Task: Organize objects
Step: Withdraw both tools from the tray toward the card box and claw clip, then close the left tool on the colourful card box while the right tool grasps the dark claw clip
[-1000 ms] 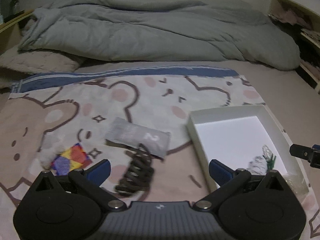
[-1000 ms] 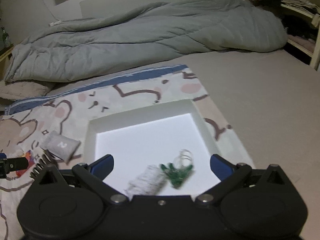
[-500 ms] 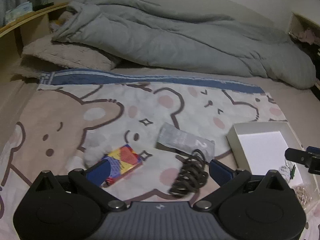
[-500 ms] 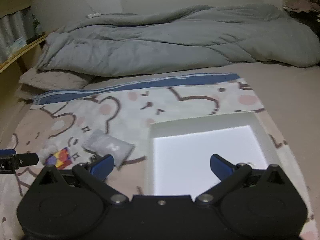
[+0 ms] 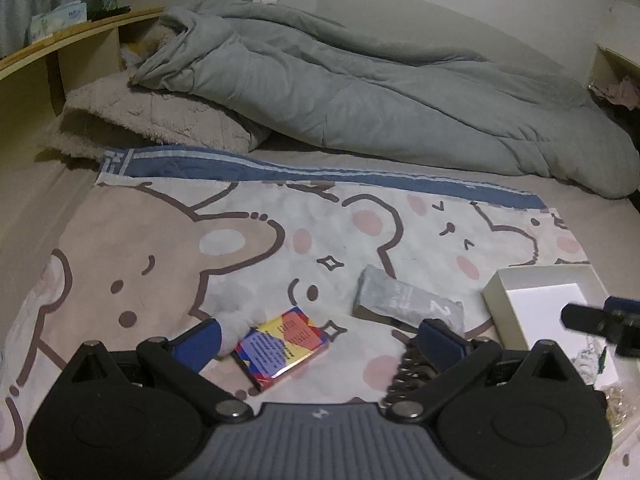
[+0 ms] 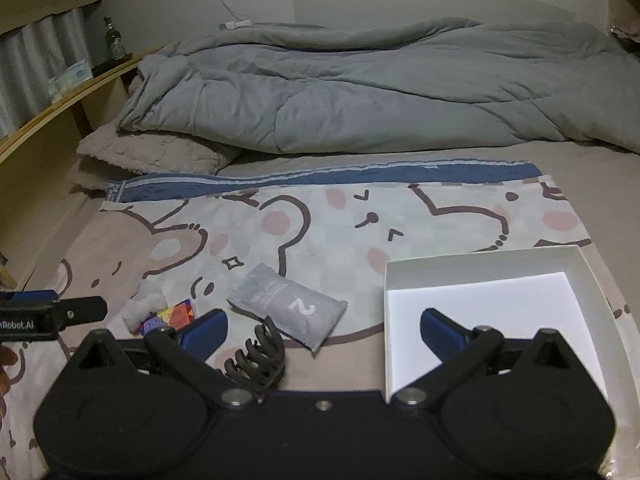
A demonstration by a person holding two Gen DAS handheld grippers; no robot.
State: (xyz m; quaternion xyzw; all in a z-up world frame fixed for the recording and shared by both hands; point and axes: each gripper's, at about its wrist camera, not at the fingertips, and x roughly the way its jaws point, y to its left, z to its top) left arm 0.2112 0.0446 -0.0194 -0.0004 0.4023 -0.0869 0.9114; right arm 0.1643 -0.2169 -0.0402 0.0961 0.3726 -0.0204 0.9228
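Partly done: a few small bits already in the white box (image 6: 480, 268); card pack (image 5: 282, 346), grey pouch (image 6: 288, 306), hair claw (image 6: 256, 354) left on the bed; both tongs (image 5: 318, 338) (image 6: 322, 326) released, empty

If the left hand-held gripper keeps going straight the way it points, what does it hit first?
Most likely the colorful card box, lying on the bear blanket between the open left hand-held gripper fingers; depth is unclear.

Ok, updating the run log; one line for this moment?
left gripper: open, over card box | right gripper: open, empty | white tray: beside pouch
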